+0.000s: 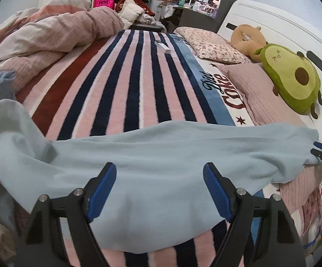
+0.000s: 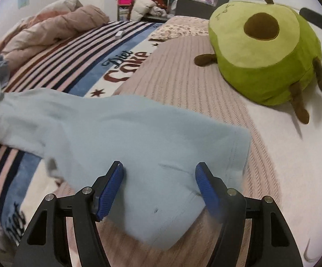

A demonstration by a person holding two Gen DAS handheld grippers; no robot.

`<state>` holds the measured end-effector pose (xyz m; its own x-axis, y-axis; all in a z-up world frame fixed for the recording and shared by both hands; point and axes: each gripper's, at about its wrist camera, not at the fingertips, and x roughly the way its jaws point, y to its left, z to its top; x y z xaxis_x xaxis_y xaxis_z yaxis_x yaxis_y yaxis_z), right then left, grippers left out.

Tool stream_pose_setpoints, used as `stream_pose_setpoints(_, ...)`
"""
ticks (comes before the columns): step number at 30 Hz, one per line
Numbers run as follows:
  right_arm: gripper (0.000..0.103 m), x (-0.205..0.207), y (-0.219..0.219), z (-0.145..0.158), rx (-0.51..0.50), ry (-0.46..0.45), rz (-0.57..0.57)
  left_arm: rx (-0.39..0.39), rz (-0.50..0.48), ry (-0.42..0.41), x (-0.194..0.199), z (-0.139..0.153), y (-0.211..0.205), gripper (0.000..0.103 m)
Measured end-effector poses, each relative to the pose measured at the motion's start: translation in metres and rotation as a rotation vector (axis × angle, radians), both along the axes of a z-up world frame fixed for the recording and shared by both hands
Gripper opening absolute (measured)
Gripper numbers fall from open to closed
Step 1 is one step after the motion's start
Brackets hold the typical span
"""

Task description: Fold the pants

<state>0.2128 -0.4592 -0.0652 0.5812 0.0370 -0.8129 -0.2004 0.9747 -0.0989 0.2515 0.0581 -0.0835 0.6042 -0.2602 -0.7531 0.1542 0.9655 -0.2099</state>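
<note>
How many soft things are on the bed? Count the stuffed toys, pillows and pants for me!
Stuffed toys: 2, the avocado and a tan one behind it.
Pillows: 2, flowery and pink.
Pants: 1, light blue.
Total: 5

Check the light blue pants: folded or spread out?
Spread out: the light blue pants lie as one long strip across the striped blanket; no compact fold shows.
</note>
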Motion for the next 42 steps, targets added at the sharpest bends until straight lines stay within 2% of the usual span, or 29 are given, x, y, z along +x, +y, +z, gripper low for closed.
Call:
stream_pose_setpoints(2,0.030,-0.008,0.002,0.001,0.011,0.003,0.024,-0.003,-0.005,0.000,0.000,0.001,-0.004,0.077)
stream_pose_setpoints(3,0.028,-0.013,0.004,0.001,0.007,0.002,0.034,-0.005,-0.008,0.000,0.000,0.002,-0.006,0.077)
stream_pose_setpoints(5,0.007,-0.019,0.006,0.002,0.025,0.008,0.055,-0.004,-0.015,-0.001,0.000,0.003,-0.010,0.077)
stream_pose_setpoints(10,0.006,-0.030,0.014,0.016,0.001,-0.101,0.034,0.000,-0.027,-0.016,-0.003,0.008,-0.015,0.077)
stream_pose_setpoints(15,0.005,-0.017,0.012,0.046,-0.019,-0.231,-0.051,0.001,-0.015,-0.034,-0.002,0.012,-0.010,0.077)
stream_pose_setpoints(21,0.006,0.025,-0.001,0.053,-0.071,-0.208,-0.135,0.024,0.024,-0.031,0.001,0.005,0.007,0.077)
stream_pose_setpoints(24,0.008,0.045,-0.009,0.041,-0.095,-0.158,-0.167,0.037,0.040,-0.023,0.002,-0.003,0.014,0.077)
stream_pose_setpoints(26,0.019,0.054,-0.012,0.028,-0.133,-0.120,-0.198,0.053,0.060,-0.019,0.003,-0.008,0.020,0.077)
stream_pose_setpoints(27,0.021,0.056,-0.013,0.024,-0.143,-0.112,-0.209,0.056,0.068,-0.018,0.004,-0.011,0.022,0.077)
stream_pose_setpoints(28,0.026,0.058,-0.016,0.020,-0.152,-0.102,-0.225,0.057,0.074,-0.014,0.004,-0.013,0.024,0.077)
stream_pose_setpoints(29,0.036,0.059,-0.019,0.018,-0.152,-0.098,-0.241,0.056,0.080,-0.011,0.005,-0.015,0.026,0.077)
stream_pose_setpoints(31,0.046,0.054,-0.024,0.022,-0.131,-0.114,-0.265,0.050,0.083,-0.009,0.006,-0.017,0.026,0.077)
stream_pose_setpoints(33,0.054,0.043,-0.028,0.032,-0.078,-0.133,-0.274,0.044,0.083,-0.021,0.003,-0.013,0.026,0.077)
stream_pose_setpoints(34,0.064,0.035,-0.032,0.037,-0.041,-0.138,-0.281,0.043,0.082,-0.029,0.002,-0.011,0.025,0.077)
stream_pose_setpoints(36,0.067,0.020,-0.033,0.044,0.013,-0.150,-0.291,0.036,0.086,-0.066,-0.005,-0.002,0.023,0.077)
stream_pose_setpoints(39,0.067,-0.003,-0.024,0.049,0.104,-0.168,-0.218,0.028,0.076,-0.097,-0.010,0.008,0.023,0.079)
stream_pose_setpoints(42,0.067,-0.009,-0.015,0.041,0.118,-0.125,-0.211,0.047,0.098,-0.056,-0.011,0.002,0.028,0.080)
